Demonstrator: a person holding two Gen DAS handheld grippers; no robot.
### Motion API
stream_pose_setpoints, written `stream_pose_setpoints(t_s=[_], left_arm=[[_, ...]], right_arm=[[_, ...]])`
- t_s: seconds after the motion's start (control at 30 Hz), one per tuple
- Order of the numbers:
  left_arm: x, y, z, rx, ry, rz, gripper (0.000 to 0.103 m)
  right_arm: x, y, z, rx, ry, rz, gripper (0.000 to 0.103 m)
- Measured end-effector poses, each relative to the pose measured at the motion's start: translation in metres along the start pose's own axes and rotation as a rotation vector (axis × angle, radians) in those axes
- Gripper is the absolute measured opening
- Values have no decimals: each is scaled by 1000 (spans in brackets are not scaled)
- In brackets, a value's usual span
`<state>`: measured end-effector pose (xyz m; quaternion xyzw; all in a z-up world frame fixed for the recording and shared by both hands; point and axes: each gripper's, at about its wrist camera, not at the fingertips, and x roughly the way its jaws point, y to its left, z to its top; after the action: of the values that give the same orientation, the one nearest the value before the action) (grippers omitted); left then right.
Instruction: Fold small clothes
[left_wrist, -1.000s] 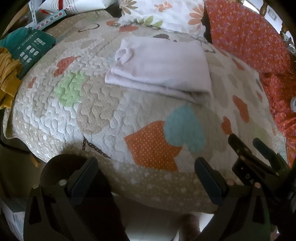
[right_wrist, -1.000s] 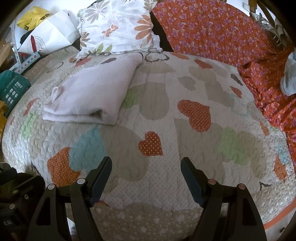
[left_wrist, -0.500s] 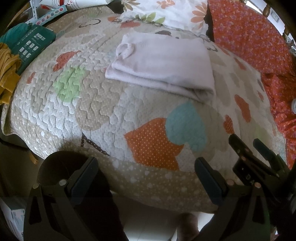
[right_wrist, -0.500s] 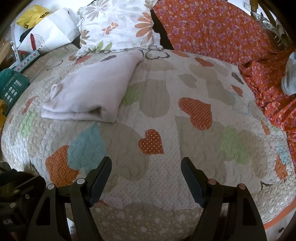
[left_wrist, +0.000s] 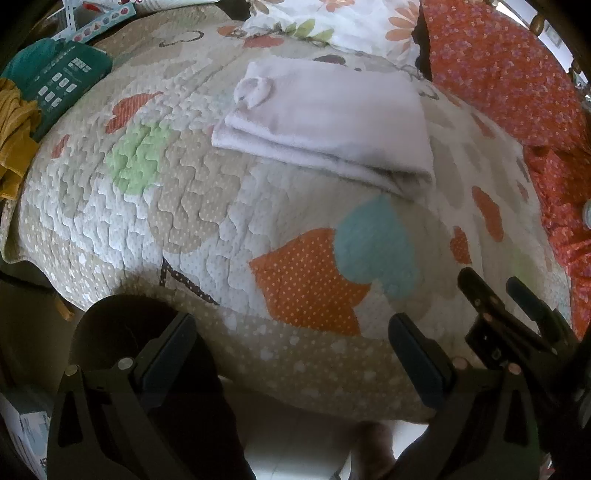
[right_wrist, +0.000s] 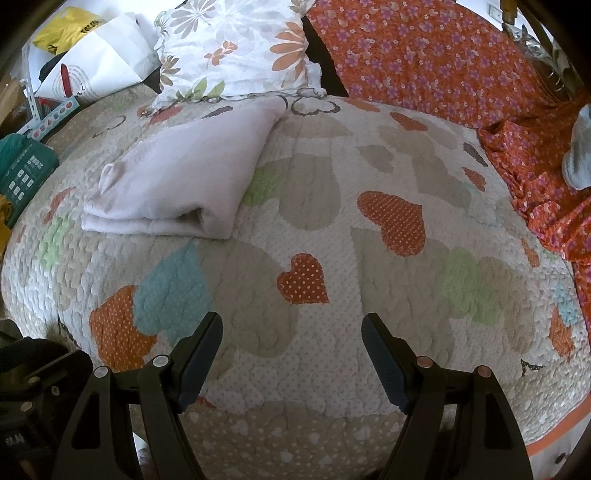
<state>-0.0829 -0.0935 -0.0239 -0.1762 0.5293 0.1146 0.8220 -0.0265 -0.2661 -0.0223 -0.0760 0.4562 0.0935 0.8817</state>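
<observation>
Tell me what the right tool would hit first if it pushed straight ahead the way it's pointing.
Probably the quilt itself: the open right tool points at a bare patch near the small orange heart. The folded white cloth lies off to the left, out of line. Depth is hard to judge.

heart quilt (right_wrist: 369, 177) | floral pillow (right_wrist: 236, 51) | orange flowered sheet (right_wrist: 424, 55) | green pack (left_wrist: 62, 81)

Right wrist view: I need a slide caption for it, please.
Open right gripper hovers empty above the heart-patterned quilt; the folded white garment lies beside the floral pillow.
</observation>
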Motion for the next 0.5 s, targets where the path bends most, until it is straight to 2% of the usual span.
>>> stream_pose_setpoints(t_s=[0.5], left_arm=[[11, 5, 0, -18, 39, -6, 103]], right_arm=[[3, -1, -1, 5, 15, -6, 84]])
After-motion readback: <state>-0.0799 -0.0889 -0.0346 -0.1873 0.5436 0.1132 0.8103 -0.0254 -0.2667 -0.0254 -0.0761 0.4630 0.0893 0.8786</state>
